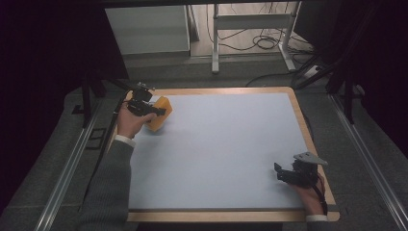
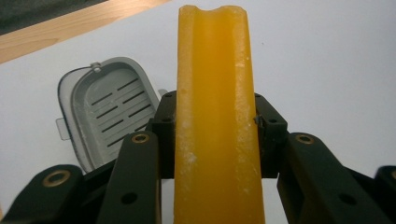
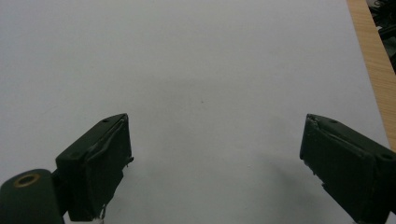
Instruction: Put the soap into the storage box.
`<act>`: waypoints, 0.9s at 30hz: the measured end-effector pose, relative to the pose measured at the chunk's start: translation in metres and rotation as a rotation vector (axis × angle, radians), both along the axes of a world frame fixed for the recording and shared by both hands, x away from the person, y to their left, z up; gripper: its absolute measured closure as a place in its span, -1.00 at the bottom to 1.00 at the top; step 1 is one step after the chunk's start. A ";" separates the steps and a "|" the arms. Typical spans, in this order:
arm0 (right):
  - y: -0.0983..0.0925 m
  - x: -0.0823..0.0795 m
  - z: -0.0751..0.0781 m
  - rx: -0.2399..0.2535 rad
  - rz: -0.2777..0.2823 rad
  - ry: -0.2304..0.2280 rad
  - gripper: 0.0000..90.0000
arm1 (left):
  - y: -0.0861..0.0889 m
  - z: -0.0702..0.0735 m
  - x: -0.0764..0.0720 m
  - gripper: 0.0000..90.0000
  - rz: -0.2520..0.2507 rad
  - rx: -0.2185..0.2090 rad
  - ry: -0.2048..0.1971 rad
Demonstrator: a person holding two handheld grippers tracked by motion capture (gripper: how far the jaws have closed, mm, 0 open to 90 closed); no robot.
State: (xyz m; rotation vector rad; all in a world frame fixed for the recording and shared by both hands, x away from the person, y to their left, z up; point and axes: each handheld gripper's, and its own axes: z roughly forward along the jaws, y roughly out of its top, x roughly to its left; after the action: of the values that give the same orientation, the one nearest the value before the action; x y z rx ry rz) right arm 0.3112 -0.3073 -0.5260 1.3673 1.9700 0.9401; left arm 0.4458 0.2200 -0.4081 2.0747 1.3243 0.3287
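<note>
Near edge, high view: right gripper (image 1: 285,174) at the near right corner of the counter (image 1: 216,144), held by the person's right hand (image 1: 310,195), grey three-cornered plate on top. In the right gripper view its jaws stand wide apart with nothing between them, bare pale blue surface under them, wood rim (image 3: 376,60) at the right edge.

Person's left forearm in a grey sleeve (image 1: 108,187) runs up the left side. Left hand (image 1: 129,120) holds the left gripper (image 1: 156,111) at the far left corner of the counter. Its jaws are clamped on a yellow block (image 1: 160,114), which sits just inside the far left wood rim in the high view. Left gripper view: the yellow block (image 2: 217,116) stands upright between the jaws, pinched on both sides, notch in its top edge. Behind it to the left a grey slotted tray (image 2: 105,109) lies on the counter surface, near the wood edge.

Beyond the counter: floor with cables (image 1: 262,41) and white frame legs (image 1: 215,38).
</note>
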 end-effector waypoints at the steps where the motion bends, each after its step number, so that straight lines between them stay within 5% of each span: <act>1: 0.000 0.000 0.000 0.001 -0.001 -0.002 -0.80 | 0.001 0.000 0.002 0.36 0.002 0.001 0.003; 27: 0.000 0.000 0.000 -0.001 -0.004 0.001 -0.80 | 0.027 -0.013 0.035 0.36 0.114 -0.033 0.034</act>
State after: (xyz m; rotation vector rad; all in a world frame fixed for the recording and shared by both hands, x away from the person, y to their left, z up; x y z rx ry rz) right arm 0.3113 -0.3070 -0.5260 1.3709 1.9675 0.9372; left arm 0.4806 0.2474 -0.4211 1.9902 1.4623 0.3193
